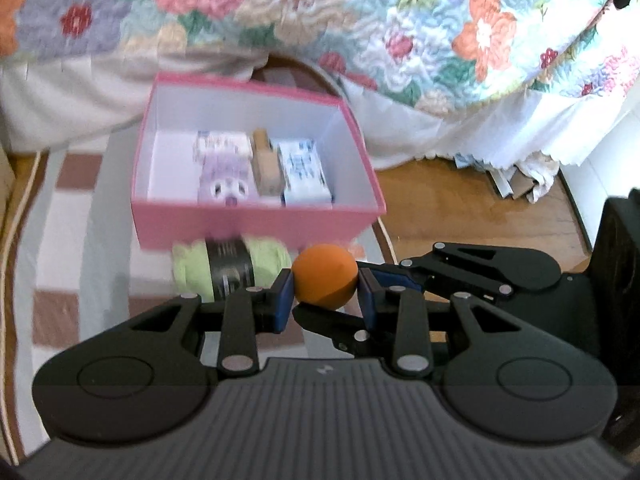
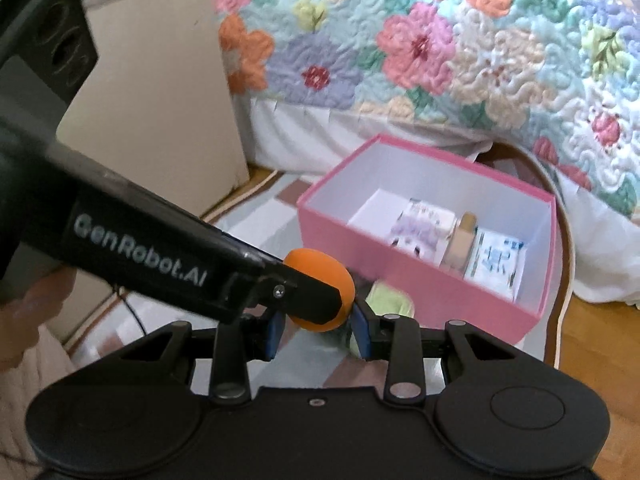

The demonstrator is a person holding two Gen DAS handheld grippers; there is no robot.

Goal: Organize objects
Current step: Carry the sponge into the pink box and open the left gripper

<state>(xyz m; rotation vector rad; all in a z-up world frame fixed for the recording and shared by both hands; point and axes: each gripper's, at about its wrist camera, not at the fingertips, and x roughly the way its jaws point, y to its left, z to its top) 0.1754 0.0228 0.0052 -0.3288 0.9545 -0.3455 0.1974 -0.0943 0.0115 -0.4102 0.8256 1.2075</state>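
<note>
"So why are both tools on that one smooth round orange ball (image 1: 325, 278)?"

"It looks like a two-handed carry. The left gripper (image 1: 325, 300) has its blue pads (image 1: 285, 300) pressed on opposite sides of the ball. The right gripper (image 2: 319, 330) comes in from the other side, and its jaws are closed on the same ball. One of its pads is hidden behind the left tool's finger, so I judge that grip from the pad I can see, which sits against the ball."

"And where is the ball?"

"It's in the air, just in front of the near wall of the open pink cardboard box (image 1: 256, 226). It is probably headed inside, since one end of the box floor is bare."

"What's lying outside the box?"

"A pale green yarn skein with a black band (image 1: 230, 270) lies against that same near wall, on the brown-and-white checked cloth (image 1: 68, 208) under the box. I'd guess it is waiting its turn."

"Can you count everything?"

"There is one ball, one skein, one box and two grippers. Three things are packed side by side at the other end of the box. They are a white-and-blue printed carton (image 1: 306, 174), a tan bottle-like piece (image 1: 266, 168) and a lilac-and-white printed packet (image 1: 226, 176). The packet is blurred and could be two stacked. Behind the box hangs one flowered quilt (image 1: 360, 20)."
</note>
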